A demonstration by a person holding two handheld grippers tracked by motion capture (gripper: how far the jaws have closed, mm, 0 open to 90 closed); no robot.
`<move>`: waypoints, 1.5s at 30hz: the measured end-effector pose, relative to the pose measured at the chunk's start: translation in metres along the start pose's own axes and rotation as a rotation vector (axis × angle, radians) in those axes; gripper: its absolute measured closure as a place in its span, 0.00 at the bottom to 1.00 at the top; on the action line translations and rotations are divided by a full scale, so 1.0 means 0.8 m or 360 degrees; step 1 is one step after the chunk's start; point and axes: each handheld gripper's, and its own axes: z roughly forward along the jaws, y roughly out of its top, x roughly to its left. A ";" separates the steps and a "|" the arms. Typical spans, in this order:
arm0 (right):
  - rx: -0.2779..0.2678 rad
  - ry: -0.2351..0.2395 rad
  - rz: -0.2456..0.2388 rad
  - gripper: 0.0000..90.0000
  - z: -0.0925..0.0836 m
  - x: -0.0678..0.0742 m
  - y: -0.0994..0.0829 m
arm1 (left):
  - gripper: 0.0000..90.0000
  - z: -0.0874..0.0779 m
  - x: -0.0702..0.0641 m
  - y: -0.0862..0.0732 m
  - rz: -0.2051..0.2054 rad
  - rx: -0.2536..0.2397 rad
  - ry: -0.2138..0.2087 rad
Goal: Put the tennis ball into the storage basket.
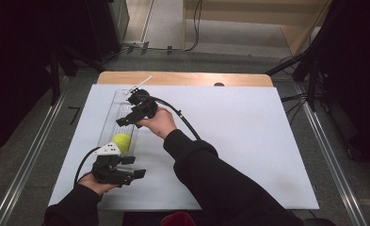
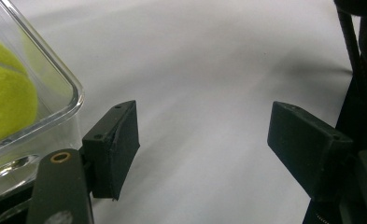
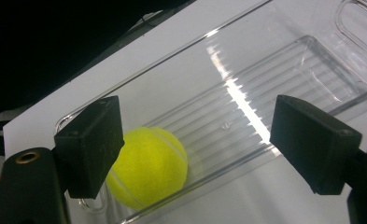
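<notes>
A tennis ball lies in the clear tray on the white board, below both grippers' released, empty jaws.

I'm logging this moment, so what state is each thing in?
Tennis ball: lying in the tray's near end, not gripped.
Clear tray: flat on the white table, open-topped.
Right gripper: open, above the tray, nothing held.
Left gripper: open, nothing held, beside the tray's corner.

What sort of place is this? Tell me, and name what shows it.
Probably a lab or recording studio, not a home: a white-topped table stands on bare grey floor between metal floor rails, with cables and dark stands round it, and only a clear tray holding a tennis ball.
</notes>
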 end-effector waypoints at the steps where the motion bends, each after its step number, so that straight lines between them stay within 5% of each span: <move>1: 0.0003 -0.0002 0.0007 0.18 -0.002 -0.001 -0.001 | 0.28 0.000 0.000 0.000 0.0000 0.0000 0.0001; 25: 0.0000 -0.0059 0.0034 0.20 -0.054 -0.027 -0.034 | 0.28 0.000 0.000 -0.001 0.0002 0.0005 0.0006; 45: 0.0022 -0.0046 0.0056 0.21 -0.074 -0.028 -0.062 | 0.28 0.001 0.001 -0.001 -0.0001 0.0006 0.0008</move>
